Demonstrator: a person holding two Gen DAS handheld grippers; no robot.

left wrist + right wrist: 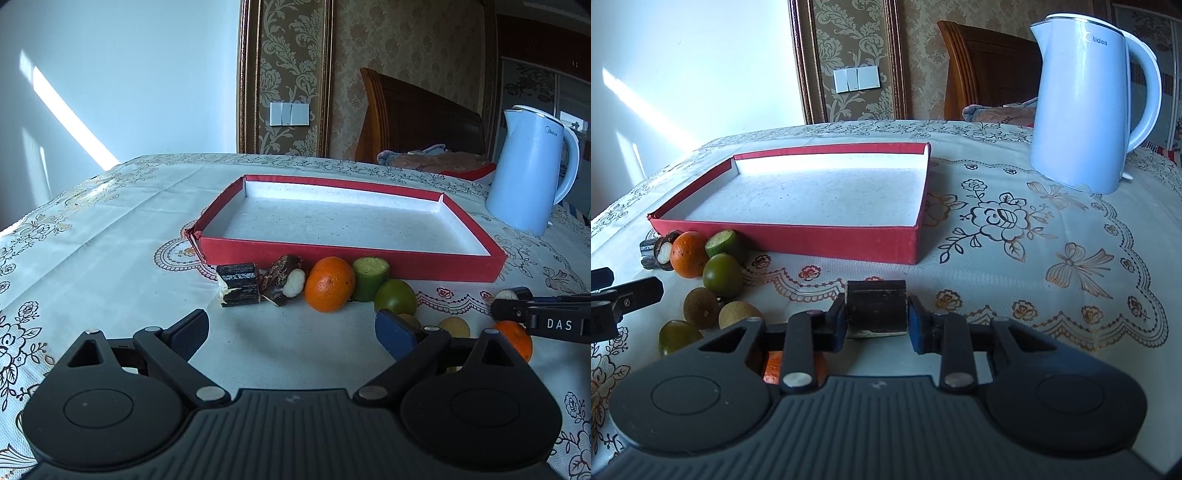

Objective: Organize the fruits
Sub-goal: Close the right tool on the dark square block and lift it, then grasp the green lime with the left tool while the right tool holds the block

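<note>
Your right gripper pinches a dark sugarcane piece between its blue pads, low over the embroidered tablecloth just in front of the red tray. Your left gripper hangs spread and empty over bare cloth, short of the fruit. The rest waits in a loose row against the tray's near wall: more cane pieces, an orange, a cut green stalk, a green fruit, with small brown fruits beside them. The tray holds nothing, so sorting looks barely begun. Next, by the look of it: lift clear of the wall and carry the piece over the tray floor before releasing.
</note>
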